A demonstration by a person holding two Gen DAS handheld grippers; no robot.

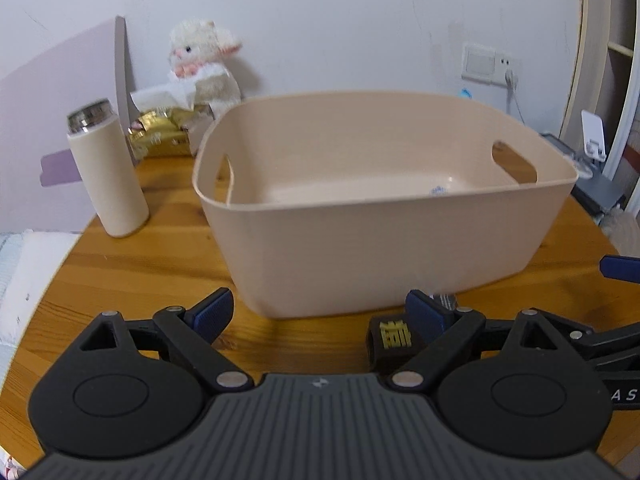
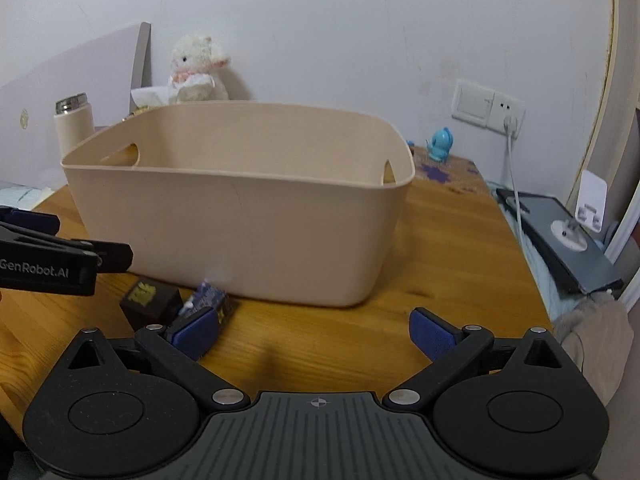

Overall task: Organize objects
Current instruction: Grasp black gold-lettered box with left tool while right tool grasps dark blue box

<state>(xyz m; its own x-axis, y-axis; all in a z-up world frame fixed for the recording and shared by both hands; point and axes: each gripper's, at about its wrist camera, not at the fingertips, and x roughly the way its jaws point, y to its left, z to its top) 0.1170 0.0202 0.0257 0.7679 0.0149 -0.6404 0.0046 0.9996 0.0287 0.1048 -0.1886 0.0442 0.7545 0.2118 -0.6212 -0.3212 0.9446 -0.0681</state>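
Beyond the basket [image 2: 240, 200], only the right view shows a blue figurine [image 2: 440, 145] — both tongs [image 1: 320, 316] [image 2: 314, 330] spread.

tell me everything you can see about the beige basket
The beige basket looks like smooth matte plastic: a rounded rectangular tub with a rolled rim and an oval handle cutout in each end wall. It stands upright on the wooden table, open-topped and apparently empty apart from a small sticker on its floor. Neither gripper touches it.

Beige bin [image 1: 384, 240] (empty) on table [image 1: 160, 264]
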